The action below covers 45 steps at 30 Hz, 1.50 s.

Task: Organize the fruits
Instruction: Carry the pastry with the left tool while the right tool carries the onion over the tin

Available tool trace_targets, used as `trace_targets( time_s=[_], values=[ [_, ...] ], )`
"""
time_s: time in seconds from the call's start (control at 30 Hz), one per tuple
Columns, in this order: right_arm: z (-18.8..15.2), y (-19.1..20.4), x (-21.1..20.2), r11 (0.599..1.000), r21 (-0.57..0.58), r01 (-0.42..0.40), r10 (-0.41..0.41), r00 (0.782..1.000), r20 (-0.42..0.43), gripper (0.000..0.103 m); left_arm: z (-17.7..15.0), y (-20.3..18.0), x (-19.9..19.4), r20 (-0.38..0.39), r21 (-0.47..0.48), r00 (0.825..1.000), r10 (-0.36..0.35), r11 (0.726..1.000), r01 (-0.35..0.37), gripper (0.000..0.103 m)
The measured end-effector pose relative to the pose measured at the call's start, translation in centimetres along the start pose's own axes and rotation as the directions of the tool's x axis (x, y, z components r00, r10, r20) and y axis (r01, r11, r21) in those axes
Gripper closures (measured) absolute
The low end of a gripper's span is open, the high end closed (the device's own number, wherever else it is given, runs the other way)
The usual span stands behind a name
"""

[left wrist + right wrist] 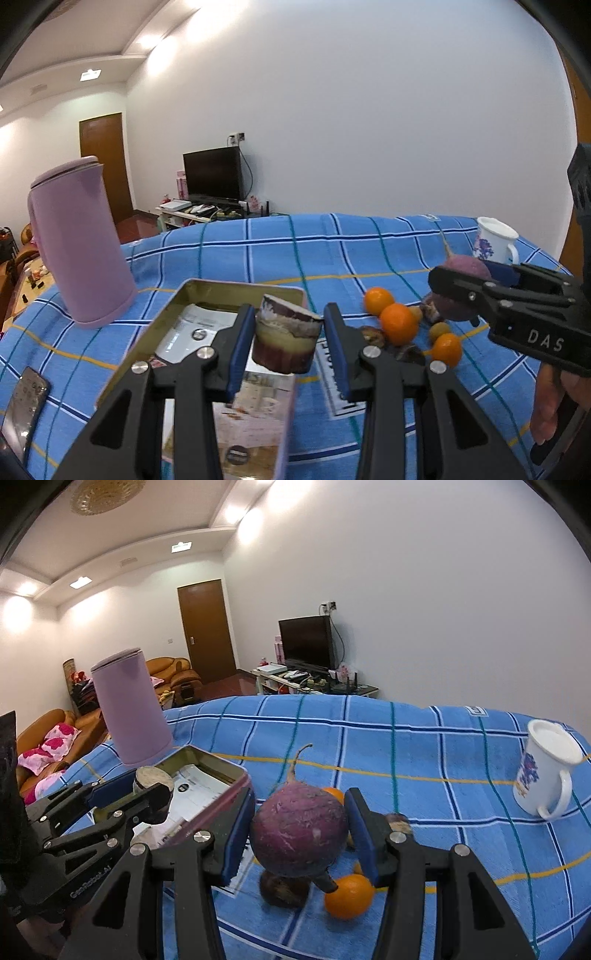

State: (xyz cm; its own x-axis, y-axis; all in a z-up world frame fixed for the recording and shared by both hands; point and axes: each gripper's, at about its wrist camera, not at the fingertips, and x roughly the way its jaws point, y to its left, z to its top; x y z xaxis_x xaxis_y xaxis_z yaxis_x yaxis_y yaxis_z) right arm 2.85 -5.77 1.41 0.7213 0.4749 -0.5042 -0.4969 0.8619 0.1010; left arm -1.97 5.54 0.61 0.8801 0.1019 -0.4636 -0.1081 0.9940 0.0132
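Left gripper clamped on cut sugarcane piece, right gripper pinching round purple radish; smooth curve could roll free, scattering 3 oranges below.

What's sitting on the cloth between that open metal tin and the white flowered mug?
A loose cluster of small oranges and darker fruit pieces lies between the tin and the mug, plainest in the left wrist view.
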Motion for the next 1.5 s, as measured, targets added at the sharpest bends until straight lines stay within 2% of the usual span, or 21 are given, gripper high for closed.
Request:
trace_targets(
  time_s=[0.7, 1.13, 1.5],
  values=[
    [1.4, 4.1, 2.9, 0.997, -0.054, -0.064, 0.063, 0.998, -0.020, 0.051, 0.5, 4.6, 1.2, -0.028, -0.010, 0.998, 0.064, 0.998, -0.064, 0.063],
    [1.9, 5.9, 4.4, 0.994, -0.066, -0.092, 0.091, 0.996, -0.017, 0.051, 1.6, 7.4, 2.0, -0.015, -0.018, 0.994, 0.110, 0.994, -0.110, 0.063],
    [2.1, 8.0, 6.6, 0.989, -0.070, -0.128, 0.127, 0.992, -0.020, 0.051, 1.2, 10.3, 4.6, -0.073, -0.067, 0.988, 0.135, 0.988, -0.140, 0.063]
  ],
)
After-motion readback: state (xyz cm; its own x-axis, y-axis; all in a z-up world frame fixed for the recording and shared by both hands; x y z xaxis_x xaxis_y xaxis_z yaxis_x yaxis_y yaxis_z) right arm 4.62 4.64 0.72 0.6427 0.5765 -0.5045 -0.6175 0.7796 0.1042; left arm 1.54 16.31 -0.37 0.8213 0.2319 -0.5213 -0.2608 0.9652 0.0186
